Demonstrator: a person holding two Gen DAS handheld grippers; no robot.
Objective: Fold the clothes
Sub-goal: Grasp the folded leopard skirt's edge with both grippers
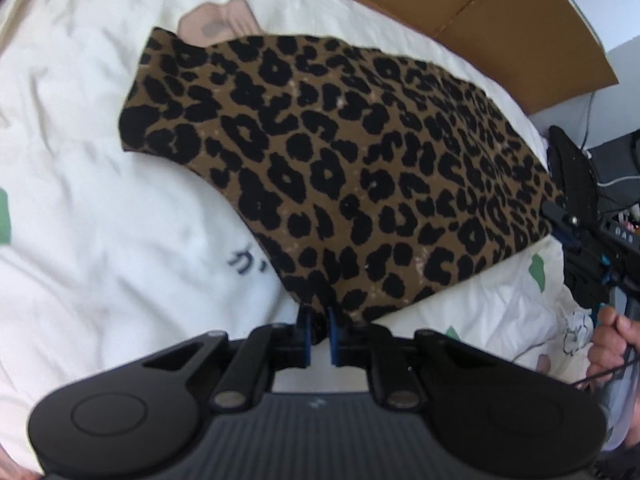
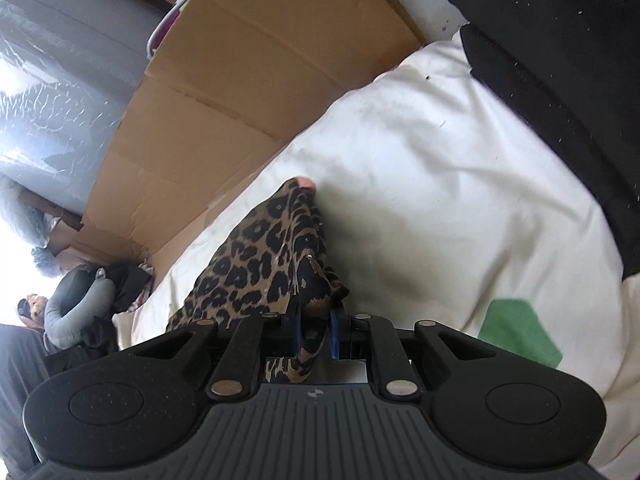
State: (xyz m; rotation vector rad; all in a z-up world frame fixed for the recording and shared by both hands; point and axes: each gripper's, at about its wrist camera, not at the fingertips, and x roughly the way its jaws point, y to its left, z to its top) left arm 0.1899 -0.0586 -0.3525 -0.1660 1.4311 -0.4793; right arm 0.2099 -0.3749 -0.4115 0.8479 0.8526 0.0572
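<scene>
1 leopard garment (image 1: 340, 168), 2 grippers (image 1: 318, 320), 1 cardboard sheet (image 1: 500, 12).

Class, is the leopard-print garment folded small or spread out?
Spread out: the leopard-print garment lies broad across the white duvet, two corners pinched.

Garment (image 1: 332, 168) brown w/ black leopard spots; duvet (image 1: 100, 208) cream, green patches; cardboard (image 2: 224, 92) tan.

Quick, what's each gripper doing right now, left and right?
Left gripper: shut on the near edge of the leopard-print garment.
Right gripper: shut on a bunched corner of the same garment.
</scene>
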